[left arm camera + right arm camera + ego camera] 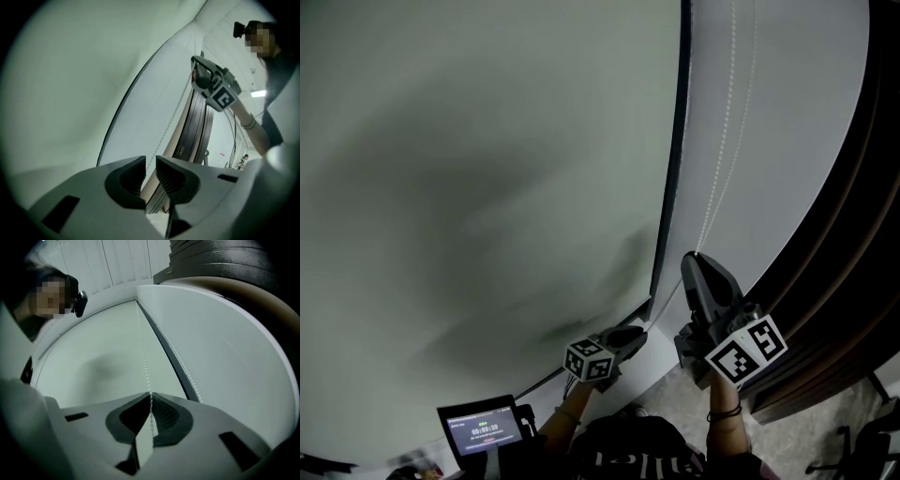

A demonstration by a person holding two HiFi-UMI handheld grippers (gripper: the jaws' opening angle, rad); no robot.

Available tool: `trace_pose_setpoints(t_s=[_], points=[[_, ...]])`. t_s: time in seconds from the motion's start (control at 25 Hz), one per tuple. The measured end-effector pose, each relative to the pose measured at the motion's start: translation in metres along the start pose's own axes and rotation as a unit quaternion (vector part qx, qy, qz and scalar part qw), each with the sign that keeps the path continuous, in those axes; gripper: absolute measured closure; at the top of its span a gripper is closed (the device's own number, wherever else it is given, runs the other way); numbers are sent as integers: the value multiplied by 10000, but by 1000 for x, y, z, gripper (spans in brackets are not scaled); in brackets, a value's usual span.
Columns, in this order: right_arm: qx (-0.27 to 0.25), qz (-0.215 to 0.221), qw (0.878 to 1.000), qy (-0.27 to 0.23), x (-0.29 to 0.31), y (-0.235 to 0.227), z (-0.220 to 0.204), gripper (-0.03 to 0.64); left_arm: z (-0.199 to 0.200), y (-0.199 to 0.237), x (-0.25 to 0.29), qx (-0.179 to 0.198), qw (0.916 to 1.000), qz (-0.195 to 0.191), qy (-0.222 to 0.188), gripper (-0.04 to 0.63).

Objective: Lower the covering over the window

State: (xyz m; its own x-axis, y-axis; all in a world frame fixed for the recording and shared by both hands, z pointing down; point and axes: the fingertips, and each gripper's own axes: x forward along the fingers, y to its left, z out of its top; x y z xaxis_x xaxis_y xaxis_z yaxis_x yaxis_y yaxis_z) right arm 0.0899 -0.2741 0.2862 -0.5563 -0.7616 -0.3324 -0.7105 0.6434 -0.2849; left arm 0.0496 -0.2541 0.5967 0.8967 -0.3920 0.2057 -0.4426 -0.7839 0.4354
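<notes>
A pale roller blind [487, 169] fills the window at left, edged by a dark strip [672, 169]. Beside it a white bead chain [722, 141] hangs in two strands against the wall. My right gripper [692, 258] reaches up to the chain. In the right gripper view its jaws [150, 397] are shut on one strand of the bead chain [144, 357], and the other strand [180, 359] runs free to the right. My left gripper [636, 336] sits lower, near the blind's bottom corner. Its jaws [150, 161] stand slightly apart with nothing between them.
Dark ribbed curtain folds [853, 234] stand to the right of the chain. A small lit screen [483, 429] sits at the bottom left. The person's arm with a wristband [724, 412] shows at the bottom edge, above a speckled floor [675, 394].
</notes>
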Motion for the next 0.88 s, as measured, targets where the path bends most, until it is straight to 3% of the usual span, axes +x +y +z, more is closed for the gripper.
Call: trace_pose_setpoints(t_s=[0.24,0.44,0.52,0.64,0.76,0.88], points=[[-37,5,10000,-7,-2,1,-3,597,82,-11,-13,597,9952,-142,-761,541],[-189,-140,9996,171,-3,-2,-11,598,157,-42,-26,1048,9807,-364,-1609,541],[-298,-334,9971,610,-7,-10,-42,598,180,-52,-33,1155,9735,-441,-1924,541],[70,-581,9911,1196,-28,-31,-96,600,213,-76,-36,1286,9649,-562,-2219,541],[366,-808,9760,1988,-53,-47,-160,598,240,-101,-32,1492,9617,-688,-2192,533],[536,-1000,9569,2673,-80,-48,-230,598,240,-111,-29,1804,9556,-984,-2112,512]])
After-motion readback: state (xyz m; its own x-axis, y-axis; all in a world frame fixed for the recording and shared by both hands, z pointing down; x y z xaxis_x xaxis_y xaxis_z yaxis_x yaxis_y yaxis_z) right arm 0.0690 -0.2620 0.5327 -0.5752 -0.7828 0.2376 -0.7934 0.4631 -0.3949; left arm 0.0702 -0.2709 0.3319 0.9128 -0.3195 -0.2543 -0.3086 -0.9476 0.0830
